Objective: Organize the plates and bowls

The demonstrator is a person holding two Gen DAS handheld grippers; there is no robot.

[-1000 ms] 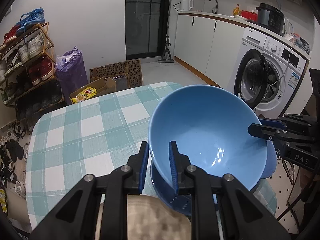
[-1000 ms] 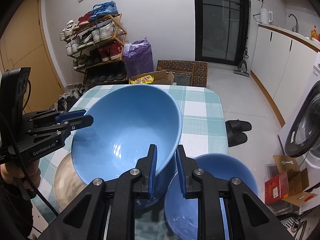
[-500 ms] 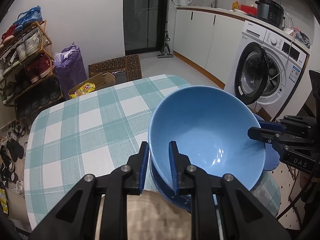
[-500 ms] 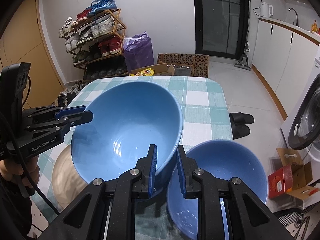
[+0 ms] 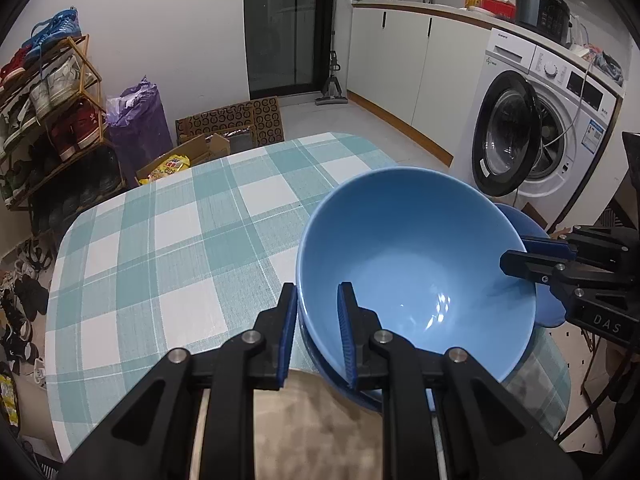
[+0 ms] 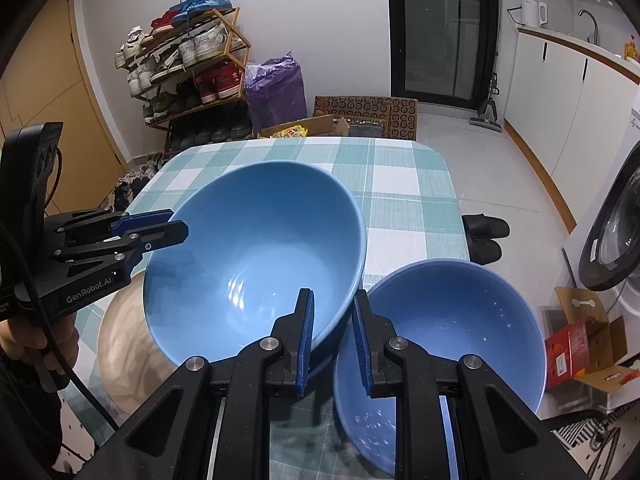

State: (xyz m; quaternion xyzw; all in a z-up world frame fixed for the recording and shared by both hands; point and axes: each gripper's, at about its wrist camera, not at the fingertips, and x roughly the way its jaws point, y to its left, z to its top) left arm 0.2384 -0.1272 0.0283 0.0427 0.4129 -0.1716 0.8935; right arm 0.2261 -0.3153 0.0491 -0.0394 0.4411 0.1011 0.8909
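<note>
A large glossy blue ceramic bowl (image 5: 416,264) is held tilted above the teal-and-white checked tablecloth (image 5: 168,240); its rim is pinched from opposite sides; the left gripper (image 5: 318,334) is seen with its blue-padded fingers narrowed onto the near rim, one pad outside the wall and one inside; the right gripper (image 6: 332,338) is likewise closed across the rim on its side; a second, smaller blue bowl (image 6: 448,344) is seen just beside the held one, resting on the table at the right gripper's side; a round beige wooden plate (image 6: 124,344) lies partly under the held bowl; whether the bowl touches anything below cannot be told
</note>
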